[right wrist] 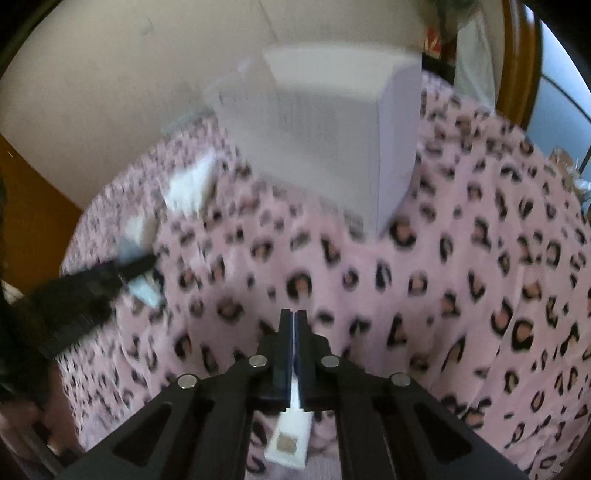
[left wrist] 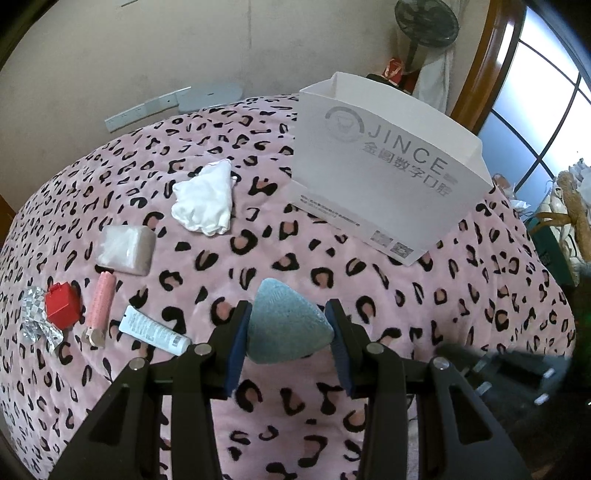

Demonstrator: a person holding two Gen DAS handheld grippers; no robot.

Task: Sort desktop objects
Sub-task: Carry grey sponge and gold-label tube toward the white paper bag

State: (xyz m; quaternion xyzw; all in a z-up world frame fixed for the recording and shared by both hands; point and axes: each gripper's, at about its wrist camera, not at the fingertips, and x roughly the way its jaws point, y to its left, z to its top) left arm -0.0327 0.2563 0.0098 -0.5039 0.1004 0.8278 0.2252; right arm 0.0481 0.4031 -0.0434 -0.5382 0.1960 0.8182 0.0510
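Note:
In the left wrist view my left gripper (left wrist: 288, 328) is shut on a blue-grey triangular pouch (left wrist: 284, 325), held above the pink leopard-print cover (left wrist: 461, 295). A white JINCE paper bag (left wrist: 388, 177) stands open behind it. To the left lie a white cloth (left wrist: 205, 203), a clear-wrapped pack (left wrist: 125, 249), a pink tube (left wrist: 100, 308), a red box (left wrist: 62, 304) and a white tube (left wrist: 155, 330). In the blurred right wrist view my right gripper (right wrist: 293, 317) is shut on a white tube (right wrist: 290, 435), whose end hangs below the fingers. The bag (right wrist: 325, 147) stands ahead.
Crumpled silver foil (left wrist: 35, 317) lies beside the red box. A grey power strip (left wrist: 173, 103) lies along the wall at the back. A fan (left wrist: 424, 26) and a window (left wrist: 535, 110) are at the right. The left gripper (right wrist: 92, 284) shows at the left of the right wrist view.

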